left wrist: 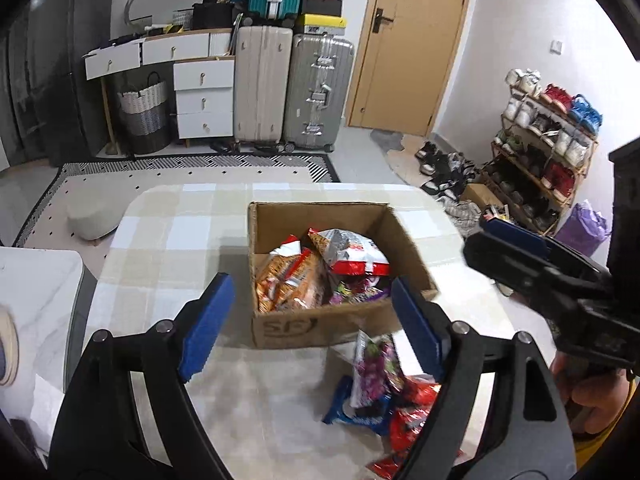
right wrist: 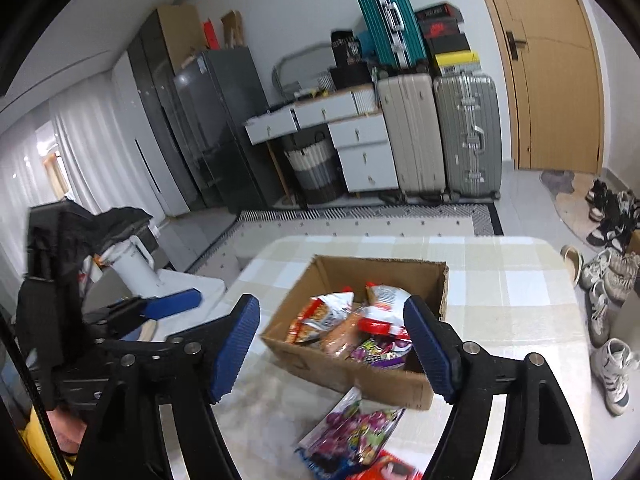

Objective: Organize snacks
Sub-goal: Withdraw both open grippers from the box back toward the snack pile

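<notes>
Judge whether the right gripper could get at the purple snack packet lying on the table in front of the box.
Probably yes: the right gripper is open and empty, and the purple snack packet lies uncovered just below it, outside the cardboard box.

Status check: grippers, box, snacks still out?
Left gripper open, empty. Right gripper open, empty. Box on table, part filled with packets. Loose packets on table in front of box. Nothing in the way.

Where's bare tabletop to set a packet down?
Free: checked tabletop left of the cardboard box, and the strip behind the box. Crowded: in front of the box, where loose snack packets lie; the box itself is piled with packets.
</notes>
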{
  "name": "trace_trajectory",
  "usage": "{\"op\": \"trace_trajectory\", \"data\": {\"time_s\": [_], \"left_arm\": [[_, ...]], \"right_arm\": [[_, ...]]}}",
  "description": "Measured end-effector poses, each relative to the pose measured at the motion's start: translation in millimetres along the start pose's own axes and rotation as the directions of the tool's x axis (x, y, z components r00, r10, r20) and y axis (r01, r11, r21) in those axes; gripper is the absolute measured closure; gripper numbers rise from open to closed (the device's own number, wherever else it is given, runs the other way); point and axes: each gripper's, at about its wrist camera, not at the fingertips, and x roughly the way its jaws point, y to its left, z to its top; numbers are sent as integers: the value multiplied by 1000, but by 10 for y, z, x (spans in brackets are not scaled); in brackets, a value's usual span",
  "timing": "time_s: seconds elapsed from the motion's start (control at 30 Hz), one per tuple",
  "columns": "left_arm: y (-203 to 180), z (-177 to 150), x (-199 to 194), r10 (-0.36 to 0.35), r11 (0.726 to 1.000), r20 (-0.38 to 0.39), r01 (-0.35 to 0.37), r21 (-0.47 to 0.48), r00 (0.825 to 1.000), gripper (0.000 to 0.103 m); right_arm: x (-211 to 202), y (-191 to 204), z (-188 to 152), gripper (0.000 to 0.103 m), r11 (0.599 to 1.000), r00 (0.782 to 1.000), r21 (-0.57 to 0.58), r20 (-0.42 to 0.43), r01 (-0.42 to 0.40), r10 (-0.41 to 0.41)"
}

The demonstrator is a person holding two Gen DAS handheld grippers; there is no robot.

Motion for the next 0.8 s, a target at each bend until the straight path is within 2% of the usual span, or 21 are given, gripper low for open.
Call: {"op": "trace_trajectory", "data": {"time_s": [0.2,0.37,0.7,0.77,0.8], "left_arm": [[-126,-244,-555,-5,1000,42,5,4,999,21],[-210,-476,-1030,-12,1000,76,12,3,997,20],[-316,-970,-1932,-22,1000,156,19,19,987,18],[-319,-1094,-2108,-30,999,172,27,19,985,13],[-322,-1155,-2195,-29,1000,179,27,14,983,7]], "right_arm": [[-659,259,-196,19,1000,995,-16,94,-16,17],[-1125,367,-405,13,1000,987,13,159,-28,25],[-1788,533,-862,6,999,967,42,256,-22,11],[-1850,596,-941,4,999,963,35,271,-16,6],[-1885,613,-987,3,999,960,30,280,-12,3]]}}
